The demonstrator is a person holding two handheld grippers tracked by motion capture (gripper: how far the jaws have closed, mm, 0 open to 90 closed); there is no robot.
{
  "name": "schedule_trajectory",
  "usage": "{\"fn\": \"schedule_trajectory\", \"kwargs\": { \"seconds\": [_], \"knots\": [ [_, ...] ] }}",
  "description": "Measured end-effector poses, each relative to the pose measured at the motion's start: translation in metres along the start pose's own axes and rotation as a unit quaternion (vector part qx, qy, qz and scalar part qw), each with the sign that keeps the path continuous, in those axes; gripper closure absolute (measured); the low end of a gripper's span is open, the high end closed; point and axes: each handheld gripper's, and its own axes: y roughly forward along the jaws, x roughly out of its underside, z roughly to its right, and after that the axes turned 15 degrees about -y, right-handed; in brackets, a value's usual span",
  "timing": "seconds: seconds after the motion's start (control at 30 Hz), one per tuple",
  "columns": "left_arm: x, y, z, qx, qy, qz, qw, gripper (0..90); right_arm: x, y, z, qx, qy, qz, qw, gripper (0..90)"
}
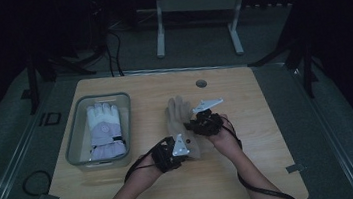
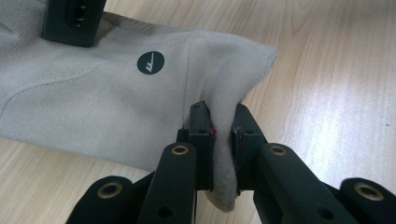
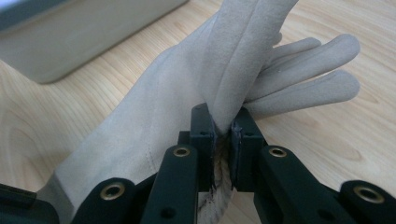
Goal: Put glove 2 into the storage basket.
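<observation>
Already one white glove (image 1: 104, 130) sits in the grey bin (image 1: 75, 136). Beige glove (image 1: 181, 124) is mid-worktop (image 1: 253, 171): left claw (image 2: 223, 135) clamped on its cuff corner, right claw (image 3: 223, 135) on a finger. Prob. left: carry it to the bin, drop.

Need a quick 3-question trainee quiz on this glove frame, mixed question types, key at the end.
1. True or false: the left claw is shut on the cuff corner of the beige suede glove.
2. What does the right claw pinch? A) a fold of the beige glove by its fingers B) the tray rim C) nothing
3. Where is the white and lilac padded glove lying?

Key
1. True: cloth is squeezed between its pads.
2. A.
3. Inside the grey rectangular plastic tray on the light wooden table, to the left of both hands.
</observation>
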Motion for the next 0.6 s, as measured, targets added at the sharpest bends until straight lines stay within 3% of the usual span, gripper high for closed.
{"fn": "schedule_trajectory", "kwargs": {
  "seconds": [0.6],
  "knots": [
    [0.008,-0.042,-0.016,-0.034,-0.003,-0.004,0.9994,82.0,-0.043,0.011,-0.014,-0.011,-0.010,0.022,0.9996,82.0]
  ]
}}
